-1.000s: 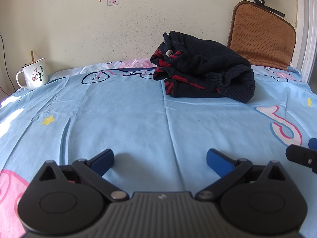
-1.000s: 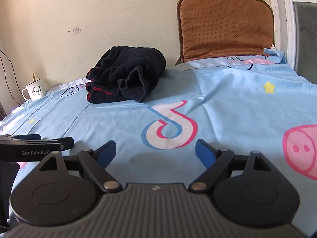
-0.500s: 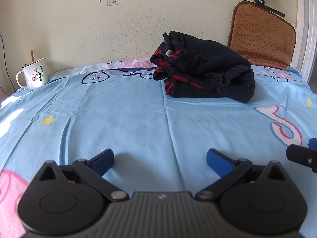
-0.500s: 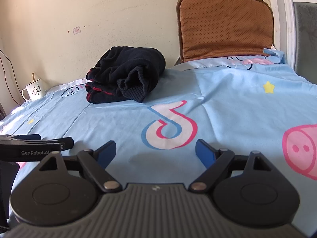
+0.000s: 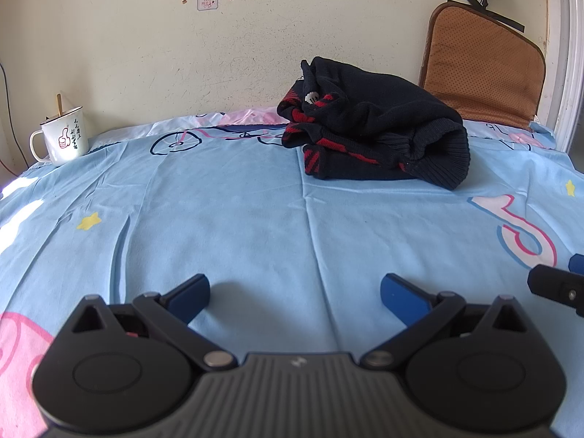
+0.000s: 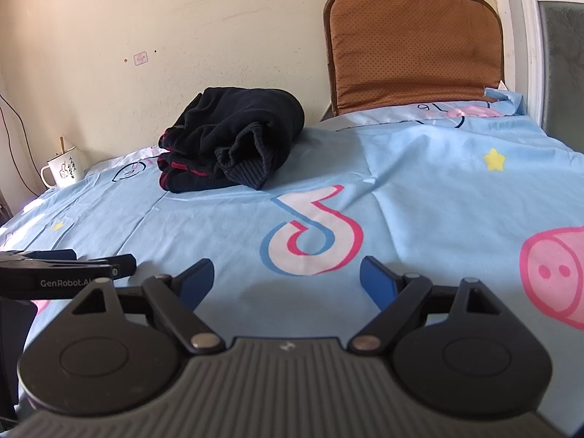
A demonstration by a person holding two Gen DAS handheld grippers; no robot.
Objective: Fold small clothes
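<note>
A dark navy knitted garment with red stripes [image 5: 376, 135] lies bundled on the light blue cartoon sheet [image 5: 255, 219] near the far wall; it also shows in the right wrist view [image 6: 233, 142]. My left gripper [image 5: 294, 292] is open and empty, low over the sheet, well short of the garment. My right gripper [image 6: 286, 277] is open and empty, low over the sheet to the right of the left one. The left gripper's side shows at the left of the right wrist view [image 6: 65, 273].
A white enamel mug [image 5: 64, 140] with a stick in it stands at the far left by the wall. A brown cushion [image 5: 485, 73] leans at the far right corner. A white door frame [image 5: 569, 54] borders the right side.
</note>
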